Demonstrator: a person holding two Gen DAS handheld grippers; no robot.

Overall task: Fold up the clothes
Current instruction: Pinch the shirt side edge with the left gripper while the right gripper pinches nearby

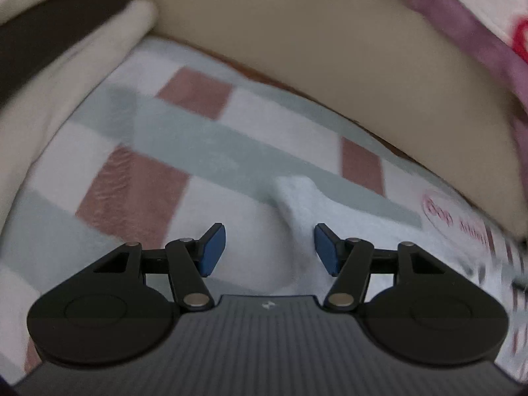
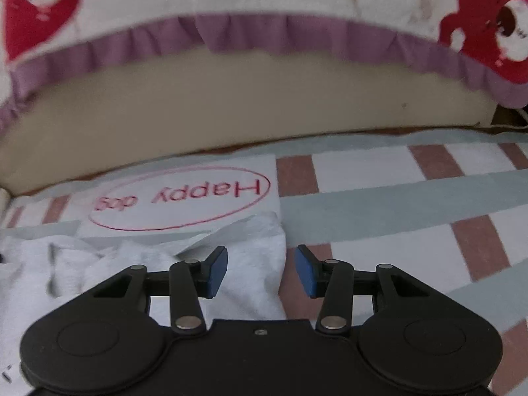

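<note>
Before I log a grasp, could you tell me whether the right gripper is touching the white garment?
Cannot tell. In the right wrist view, the open right gripper straddles the white garment edge, but neither contact nor gap shows plainly.

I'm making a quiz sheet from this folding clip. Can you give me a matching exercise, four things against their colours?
Things:
1. pads of the right gripper
2. frill on the bed cover
3. "Happy dog" lettering
4. garment under the right gripper

Colours:
A. white
B. purple
C. blue
D. pinkish red

Pairs: 1-C, 2-B, 3-D, 4-A
</note>
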